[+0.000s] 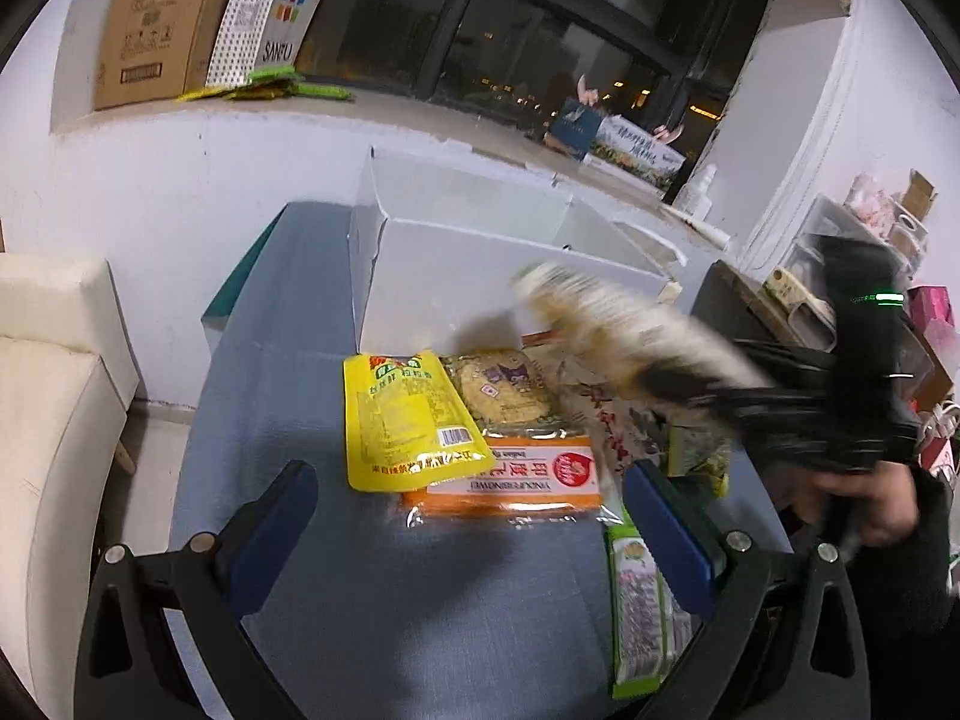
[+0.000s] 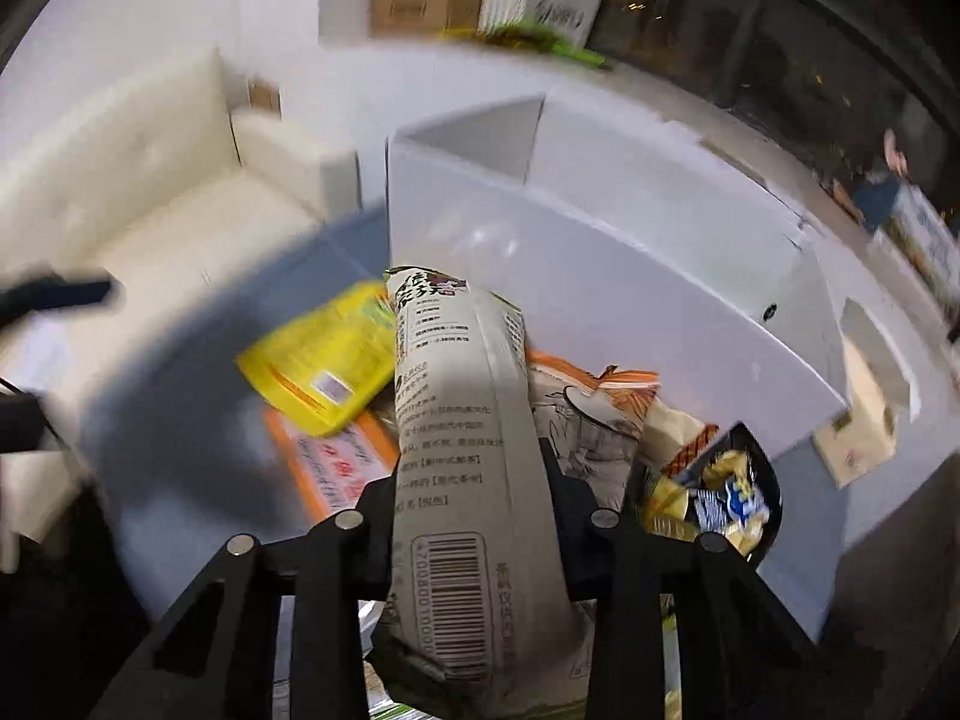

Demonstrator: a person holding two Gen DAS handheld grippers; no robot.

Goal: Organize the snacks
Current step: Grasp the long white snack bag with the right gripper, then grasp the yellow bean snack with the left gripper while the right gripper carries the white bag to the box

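My right gripper (image 2: 474, 480) is shut on a long beige snack bag (image 2: 462, 432) with a barcode, held above the snack pile; it shows blurred in the left wrist view (image 1: 624, 330). My left gripper (image 1: 474, 480) is open and empty, low over the blue-grey table (image 1: 288, 396), just in front of the pile. The pile holds a yellow pouch (image 1: 408, 420), a round cookie pack (image 1: 504, 390), an orange flat pack (image 1: 516, 480) and a green stick pack (image 1: 639, 606). A white divided box (image 1: 480, 240) stands behind the pile.
A cream sofa (image 1: 54, 396) is left of the table. A black bag of wrapped candies (image 2: 720, 492) lies at the pile's right. Cardboard boxes (image 1: 156, 18) stand on the window ledge. Shelves with clutter (image 1: 870, 276) are at the right.
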